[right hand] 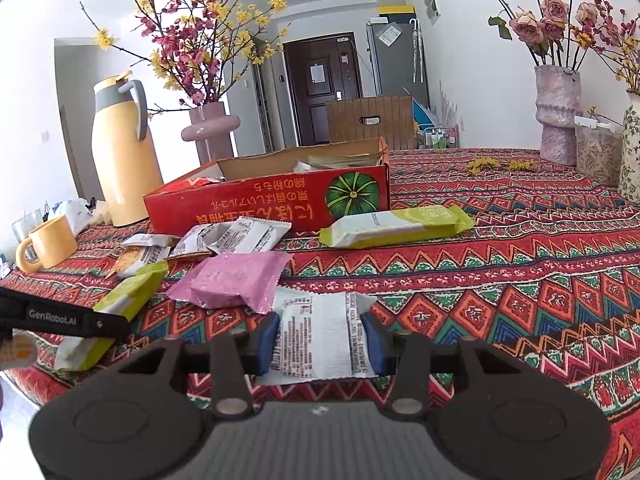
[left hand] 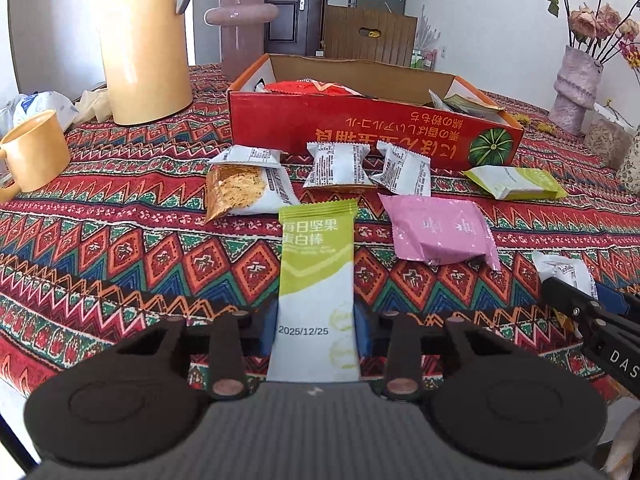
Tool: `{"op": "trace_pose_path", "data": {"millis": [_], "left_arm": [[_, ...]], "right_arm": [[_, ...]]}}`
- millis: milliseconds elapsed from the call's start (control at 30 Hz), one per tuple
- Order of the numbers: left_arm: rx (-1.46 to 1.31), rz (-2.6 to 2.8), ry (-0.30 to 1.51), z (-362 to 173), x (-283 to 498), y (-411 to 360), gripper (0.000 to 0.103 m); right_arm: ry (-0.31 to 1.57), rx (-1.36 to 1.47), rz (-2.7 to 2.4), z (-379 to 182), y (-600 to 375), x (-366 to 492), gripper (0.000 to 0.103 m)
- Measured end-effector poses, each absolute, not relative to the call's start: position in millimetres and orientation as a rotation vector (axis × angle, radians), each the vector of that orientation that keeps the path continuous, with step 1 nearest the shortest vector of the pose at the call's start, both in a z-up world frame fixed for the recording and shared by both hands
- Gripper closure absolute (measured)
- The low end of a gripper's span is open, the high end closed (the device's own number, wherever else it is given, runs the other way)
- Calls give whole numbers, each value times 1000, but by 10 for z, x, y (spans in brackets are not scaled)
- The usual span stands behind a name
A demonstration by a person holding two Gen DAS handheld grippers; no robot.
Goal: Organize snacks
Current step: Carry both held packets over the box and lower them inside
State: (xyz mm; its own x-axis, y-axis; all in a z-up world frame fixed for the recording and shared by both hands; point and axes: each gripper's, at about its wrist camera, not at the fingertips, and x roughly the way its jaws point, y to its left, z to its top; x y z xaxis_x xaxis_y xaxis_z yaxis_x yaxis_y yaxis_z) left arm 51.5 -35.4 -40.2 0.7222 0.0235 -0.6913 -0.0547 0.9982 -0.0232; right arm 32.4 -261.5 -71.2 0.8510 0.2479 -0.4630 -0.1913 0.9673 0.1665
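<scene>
A green-and-white nut bar [left hand: 316, 276] is clamped between the blue pads [left hand: 267, 330] of the left tool [left hand: 316, 332], its far end pointing toward the red cardboard box [left hand: 360, 128] on the patterned tabletop [left hand: 120, 248]. A white snack packet [right hand: 322, 340] is pinched between the pads of the right tool [right hand: 322, 342], on the near side of the box and low over the cloth; whether it touches the cloth cannot be told. In front of the box, three white printed packets [left hand: 338, 164] are laid in a row, with a packet showing golden crumbs [left hand: 244, 194] just beside the leftmost of them. A pink packet [left hand: 440, 230] is seen nearer than that row, and a second green bar [left hand: 516, 182] lies by the box's pumpkin-printed corner. Some packets [left hand: 316, 88] are already held inside the box. To the left of the box a yellow thermos jug [left hand: 144, 48] is stood, and a yellow mug [left hand: 34, 156] is placed further left and nearer the tabletop edge.
</scene>
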Motion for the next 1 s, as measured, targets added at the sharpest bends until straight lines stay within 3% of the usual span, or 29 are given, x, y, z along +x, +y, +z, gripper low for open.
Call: {"op": "trace_pose_path", "data": {"millis": [1000], "left_arm": [[-46,30,524,452,832,-300,65]], "right_arm": [[345,136,271,-102,-2462,847,59]]}}
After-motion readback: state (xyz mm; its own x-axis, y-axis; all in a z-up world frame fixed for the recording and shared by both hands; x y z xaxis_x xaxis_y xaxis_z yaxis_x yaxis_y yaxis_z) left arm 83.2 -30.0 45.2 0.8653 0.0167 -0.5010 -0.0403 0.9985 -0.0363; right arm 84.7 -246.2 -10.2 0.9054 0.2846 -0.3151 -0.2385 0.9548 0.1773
